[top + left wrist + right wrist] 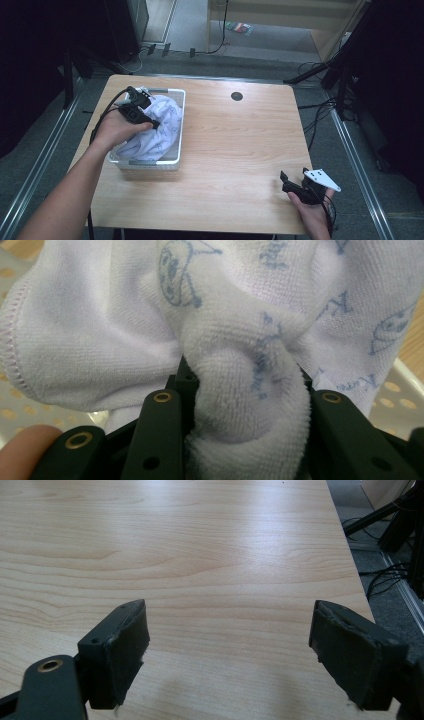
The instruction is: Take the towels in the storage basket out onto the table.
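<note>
Grey floor with metal rails and loose cables surrounds your light wooden table (235, 145), which has a small dark round grommet (236, 96) near its far edge. Toward the table's left edge sits a white perforated plastic basket (150, 165), and in it lies a bunched white terry towel with pale blue print (157, 127). Your left gripper (145, 120) reaches into the basket from its left side — its jaws are pressed in on a thick fold of the towel, which bulges between them in the left gripper view (240, 405), with the basket's holed wall behind. A fingertip (22, 450) shows at the lower left of that view.

Near the table's front right corner you hold your right gripper (292, 181) just over the bare wood — its jaws stand wide apart with nothing between them, and in the right gripper view (230, 650) they frame plain tabletop.
</note>
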### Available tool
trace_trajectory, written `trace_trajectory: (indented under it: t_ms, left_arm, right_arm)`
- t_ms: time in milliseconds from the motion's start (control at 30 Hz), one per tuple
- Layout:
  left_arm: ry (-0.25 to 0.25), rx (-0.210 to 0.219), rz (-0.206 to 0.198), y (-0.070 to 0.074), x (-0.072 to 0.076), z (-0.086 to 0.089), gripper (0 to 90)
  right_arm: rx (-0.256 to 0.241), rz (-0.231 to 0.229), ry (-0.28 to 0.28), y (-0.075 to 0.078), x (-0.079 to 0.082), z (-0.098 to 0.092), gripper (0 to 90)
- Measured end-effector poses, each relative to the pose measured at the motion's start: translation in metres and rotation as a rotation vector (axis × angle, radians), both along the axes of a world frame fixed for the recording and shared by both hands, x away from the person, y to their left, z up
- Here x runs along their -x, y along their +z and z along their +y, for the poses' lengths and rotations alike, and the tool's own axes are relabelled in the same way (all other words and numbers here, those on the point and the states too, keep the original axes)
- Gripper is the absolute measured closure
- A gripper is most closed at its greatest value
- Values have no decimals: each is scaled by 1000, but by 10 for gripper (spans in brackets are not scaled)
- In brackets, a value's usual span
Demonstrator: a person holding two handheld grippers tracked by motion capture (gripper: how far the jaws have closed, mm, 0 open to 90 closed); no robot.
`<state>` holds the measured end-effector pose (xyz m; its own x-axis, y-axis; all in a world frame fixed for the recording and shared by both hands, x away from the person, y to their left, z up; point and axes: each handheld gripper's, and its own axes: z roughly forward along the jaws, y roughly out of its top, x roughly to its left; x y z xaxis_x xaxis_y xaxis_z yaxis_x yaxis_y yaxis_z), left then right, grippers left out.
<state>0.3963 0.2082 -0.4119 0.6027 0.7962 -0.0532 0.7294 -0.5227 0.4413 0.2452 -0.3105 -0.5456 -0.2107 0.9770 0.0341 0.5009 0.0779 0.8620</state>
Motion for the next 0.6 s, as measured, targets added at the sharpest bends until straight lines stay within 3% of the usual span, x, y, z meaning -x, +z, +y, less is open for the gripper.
trace_trajectory:
  t_ms: [333, 600]
  left_arm:
    - [-21, -5, -29, 33, 0, -5, 641]
    - [-40, -9, -54, 48, 0, -15, 638]
  right_arm:
    - [3, 0, 0, 0, 0, 0, 162]
    - [4, -1, 1, 0, 0, 0, 162]
